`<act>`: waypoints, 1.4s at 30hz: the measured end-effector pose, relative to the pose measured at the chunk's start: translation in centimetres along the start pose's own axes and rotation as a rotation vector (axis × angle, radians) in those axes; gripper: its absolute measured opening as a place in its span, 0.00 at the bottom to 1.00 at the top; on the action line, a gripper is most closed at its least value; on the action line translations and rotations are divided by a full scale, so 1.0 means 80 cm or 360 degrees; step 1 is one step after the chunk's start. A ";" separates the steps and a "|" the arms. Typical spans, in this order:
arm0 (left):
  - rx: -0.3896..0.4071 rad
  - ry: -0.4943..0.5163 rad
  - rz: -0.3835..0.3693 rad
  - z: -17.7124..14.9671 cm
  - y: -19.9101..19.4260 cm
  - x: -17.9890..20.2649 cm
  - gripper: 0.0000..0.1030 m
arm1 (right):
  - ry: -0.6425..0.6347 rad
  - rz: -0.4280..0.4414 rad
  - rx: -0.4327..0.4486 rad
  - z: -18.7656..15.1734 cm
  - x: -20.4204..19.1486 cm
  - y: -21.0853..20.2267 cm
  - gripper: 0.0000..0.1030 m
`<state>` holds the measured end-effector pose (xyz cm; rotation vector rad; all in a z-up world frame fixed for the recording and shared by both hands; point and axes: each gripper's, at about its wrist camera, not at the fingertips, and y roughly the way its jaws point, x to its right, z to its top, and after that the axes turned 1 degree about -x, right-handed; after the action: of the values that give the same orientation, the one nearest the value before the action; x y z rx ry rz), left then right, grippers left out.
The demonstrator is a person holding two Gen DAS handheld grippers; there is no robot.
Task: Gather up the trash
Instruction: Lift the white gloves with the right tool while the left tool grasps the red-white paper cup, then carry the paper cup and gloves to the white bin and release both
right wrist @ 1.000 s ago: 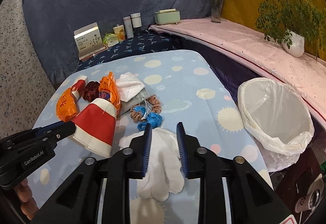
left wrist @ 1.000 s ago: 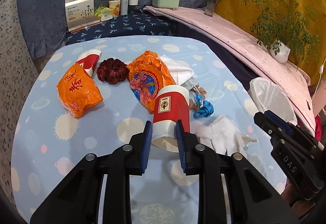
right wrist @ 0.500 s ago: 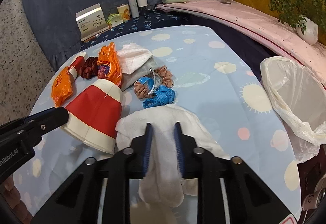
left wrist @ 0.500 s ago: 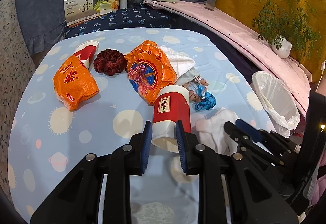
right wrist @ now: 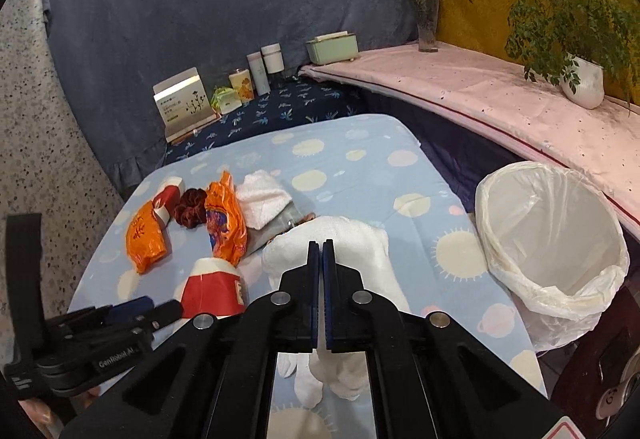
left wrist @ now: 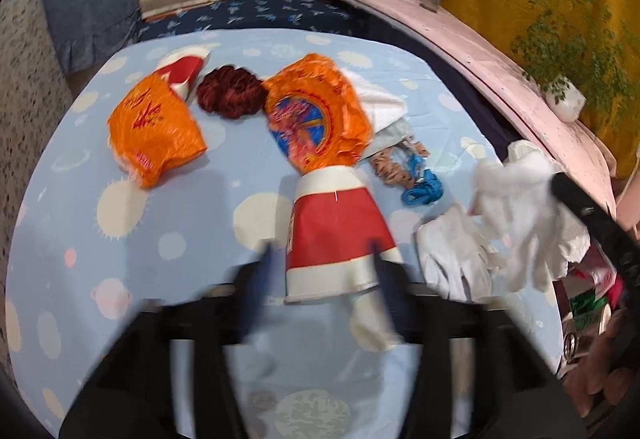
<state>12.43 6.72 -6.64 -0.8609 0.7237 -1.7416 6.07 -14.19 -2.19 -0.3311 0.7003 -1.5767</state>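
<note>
Our right gripper (right wrist: pixel 322 259) pinching a white glove (right wrist: pixel 360 251) lifted off the table (right wrist: pixel 360 143), our left gripper (left wrist: pixel 320 271) wide apart around a red paper cup (left wrist: pixel 336 235) lying sideways, white-bagged bin (right wrist: pixel 552 239) nearby, nothing inside.
</note>
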 end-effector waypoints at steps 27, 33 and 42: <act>-0.0018 0.0142 0.0007 0.022 0.021 0.076 0.71 | 0.0143 -0.0112 0.0171 0.035 0.080 -0.047 0.02; 0.0054 0.0281 -0.0087 0.048 0.002 0.143 0.71 | 0.0177 -0.0172 0.0245 0.057 0.114 -0.064 0.02; 0.0136 0.0530 -0.0229 0.063 0.000 0.263 0.71 | 0.0265 -0.0288 0.0311 0.081 0.194 -0.091 0.02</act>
<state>11.81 -13.63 0.59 -0.5813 0.8126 -2.0582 1.93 -30.84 4.22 -0.1218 0.6507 -1.8447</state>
